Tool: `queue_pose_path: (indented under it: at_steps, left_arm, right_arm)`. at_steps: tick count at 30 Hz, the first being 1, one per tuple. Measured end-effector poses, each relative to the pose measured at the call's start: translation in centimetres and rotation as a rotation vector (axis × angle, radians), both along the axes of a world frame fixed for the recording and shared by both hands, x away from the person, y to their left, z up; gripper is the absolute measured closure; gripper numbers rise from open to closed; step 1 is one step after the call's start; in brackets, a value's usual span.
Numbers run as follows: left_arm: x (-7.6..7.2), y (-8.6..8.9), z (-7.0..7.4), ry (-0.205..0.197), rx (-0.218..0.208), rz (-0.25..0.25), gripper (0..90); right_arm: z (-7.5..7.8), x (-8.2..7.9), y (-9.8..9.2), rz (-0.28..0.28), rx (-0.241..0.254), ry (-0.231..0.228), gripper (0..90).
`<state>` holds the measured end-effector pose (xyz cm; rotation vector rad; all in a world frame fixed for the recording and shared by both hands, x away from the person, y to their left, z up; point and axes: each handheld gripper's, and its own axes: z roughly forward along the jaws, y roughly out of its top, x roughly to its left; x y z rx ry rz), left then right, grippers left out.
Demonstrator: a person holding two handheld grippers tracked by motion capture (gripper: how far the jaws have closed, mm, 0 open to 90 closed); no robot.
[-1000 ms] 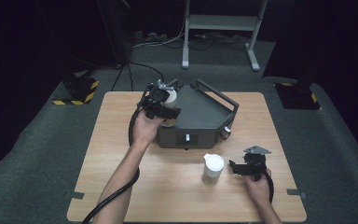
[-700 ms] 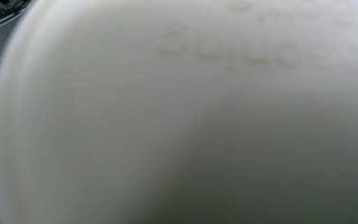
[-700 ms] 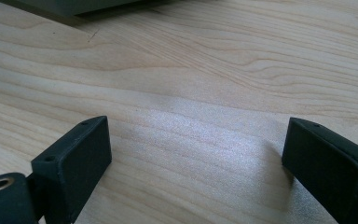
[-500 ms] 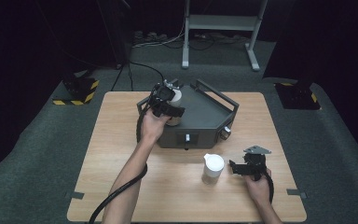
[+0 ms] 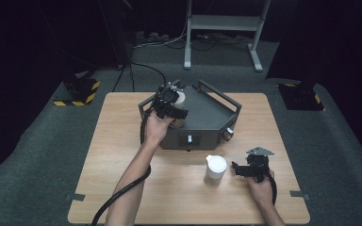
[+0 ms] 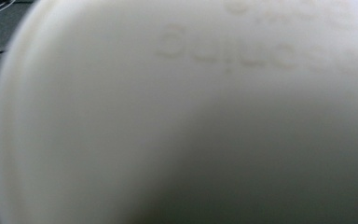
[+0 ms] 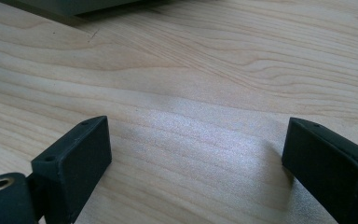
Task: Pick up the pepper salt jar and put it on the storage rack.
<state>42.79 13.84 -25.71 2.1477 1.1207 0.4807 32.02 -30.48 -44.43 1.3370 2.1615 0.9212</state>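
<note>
**Left tongs on a cup at the box, right tongs open on the table**

Your left gripper (image 5: 172,104) holds a white cup (image 5: 178,100) over the back left corner of the grey box (image 5: 207,117); up close the cup (image 6: 191,116) is a blur. Your right gripper (image 5: 243,169) rests low on the wooden table (image 5: 122,141), jaws spread wide, bare wood between them. A lidded white jar (image 5: 215,168) stands just beside it.
</note>
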Motion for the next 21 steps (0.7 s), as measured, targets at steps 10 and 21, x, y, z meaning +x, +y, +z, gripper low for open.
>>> queue_pose_path:
  at_steps: [10, 21]
  left_arm:
    - [0.35, -0.12, -0.27, 0.008, 0.005, -0.004, 31.4]
    - [0.60, 0.53, -0.77, 0.009, -0.031, 0.006, 31.3]
  right_arm:
    - [0.00, 0.01, -0.01, 0.001, -0.001, -0.001, 7.5]
    - [-0.01, 0.00, 0.00, 0.000, 0.000, -0.001, 7.5]
